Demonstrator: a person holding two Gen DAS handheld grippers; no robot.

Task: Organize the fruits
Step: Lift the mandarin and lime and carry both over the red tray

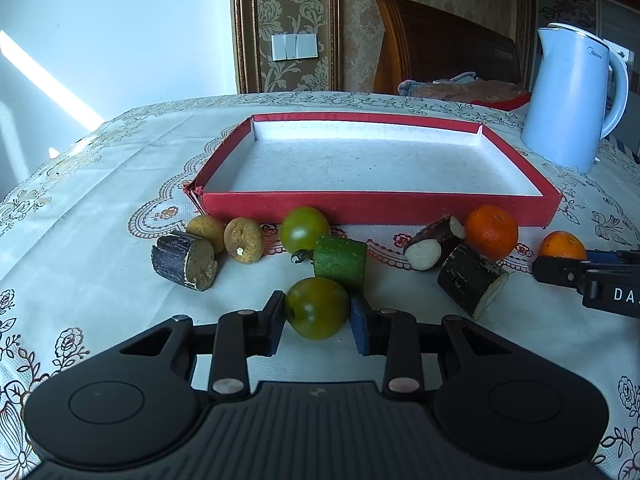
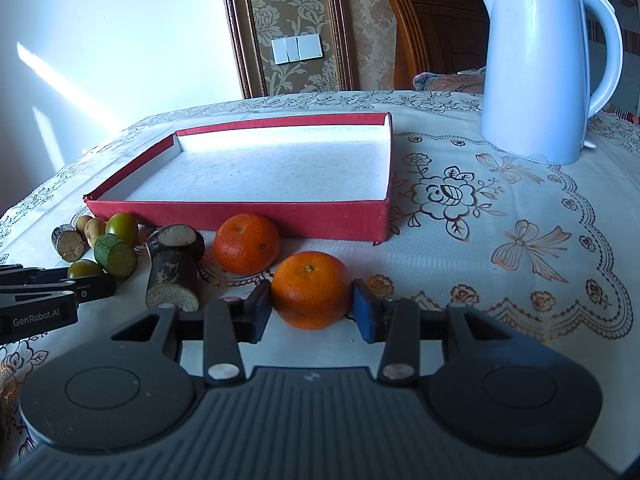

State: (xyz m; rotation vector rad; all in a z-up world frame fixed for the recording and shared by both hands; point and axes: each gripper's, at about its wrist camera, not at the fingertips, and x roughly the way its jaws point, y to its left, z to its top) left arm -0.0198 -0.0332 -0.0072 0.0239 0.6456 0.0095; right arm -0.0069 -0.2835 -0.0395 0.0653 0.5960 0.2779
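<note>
A red tray [image 1: 380, 208] with a white floor stands mid-table. In front of it lie a green tomato [image 1: 305, 229], a green cucumber chunk [image 1: 340, 262], two tan round fruits [image 1: 244, 240], dark-skinned cane pieces [image 1: 184, 266] and an orange [image 1: 491, 232]. My left gripper [image 1: 317, 314] has its blue pads against both sides of a second green tomato [image 1: 316, 304], which rests on the cloth. My right gripper [image 2: 312, 304] is shut on another orange [image 2: 312, 292], also on the cloth, right of the pile. The tray holds nothing.
A pale blue kettle [image 2: 536, 64] stands at the back right of the table. The floral tablecloth [image 2: 500, 240] is bare right of the tray. A wooden headboard [image 1: 440, 40] and a wall with switches lie behind the table. The left gripper's body [image 2: 40, 300] shows at the left edge.
</note>
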